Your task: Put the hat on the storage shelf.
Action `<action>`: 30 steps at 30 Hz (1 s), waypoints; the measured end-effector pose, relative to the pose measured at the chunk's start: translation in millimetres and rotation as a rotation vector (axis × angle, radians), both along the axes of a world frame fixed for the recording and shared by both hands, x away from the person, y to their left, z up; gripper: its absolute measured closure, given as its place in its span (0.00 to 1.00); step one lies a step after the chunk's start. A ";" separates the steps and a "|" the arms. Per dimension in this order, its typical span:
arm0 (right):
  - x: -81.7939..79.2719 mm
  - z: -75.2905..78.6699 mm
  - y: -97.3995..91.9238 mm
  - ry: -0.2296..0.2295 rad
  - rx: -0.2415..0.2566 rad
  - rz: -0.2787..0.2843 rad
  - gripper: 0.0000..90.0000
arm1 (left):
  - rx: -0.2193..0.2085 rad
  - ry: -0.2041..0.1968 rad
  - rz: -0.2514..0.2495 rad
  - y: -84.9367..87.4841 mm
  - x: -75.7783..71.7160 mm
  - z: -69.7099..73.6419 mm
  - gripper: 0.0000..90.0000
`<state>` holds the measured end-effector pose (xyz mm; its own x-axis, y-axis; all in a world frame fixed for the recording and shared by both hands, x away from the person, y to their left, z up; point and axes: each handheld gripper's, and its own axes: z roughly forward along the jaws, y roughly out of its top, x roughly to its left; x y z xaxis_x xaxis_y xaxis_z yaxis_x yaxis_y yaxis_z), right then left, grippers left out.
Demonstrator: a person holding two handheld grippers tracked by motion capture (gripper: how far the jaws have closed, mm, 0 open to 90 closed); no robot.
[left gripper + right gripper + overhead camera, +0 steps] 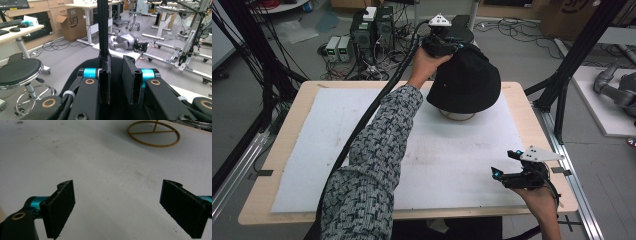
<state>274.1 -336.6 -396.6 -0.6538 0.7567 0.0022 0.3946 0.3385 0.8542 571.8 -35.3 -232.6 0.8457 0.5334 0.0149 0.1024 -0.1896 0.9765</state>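
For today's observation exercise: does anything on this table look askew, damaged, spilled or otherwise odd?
Nothing is spilled or broken. The black hat sits on a gold wire stand at the far side of the white mat, the left gripper at its crown. The mat has faint grey scuff marks near its middle. The right gripper hangs open over the mat's near corner.

"SF" on cardboard box (72, 23)

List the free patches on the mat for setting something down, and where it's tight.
Free: the white mat left of the sleeve, and the middle stretch between the black hat and the right gripper. Tight: far edge, where the left gripper sits at the hat over the gold wire stand.
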 end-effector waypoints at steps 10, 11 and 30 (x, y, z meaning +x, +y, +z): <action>1.7 -1.2 1.6 0.002 -0.003 0.003 0.14 | 0.024 0.004 0.008 11.3 -3.8 6.8 0.78; 1.9 -1.5 2.0 0.005 -0.002 0.002 0.14 | 0.029 0.006 0.009 13.1 -4.5 7.4 0.77; 21.6 -0.3 23.2 0.005 -0.004 0.061 0.14 | 0.098 0.018 0.075 56.3 -26.1 37.8 0.67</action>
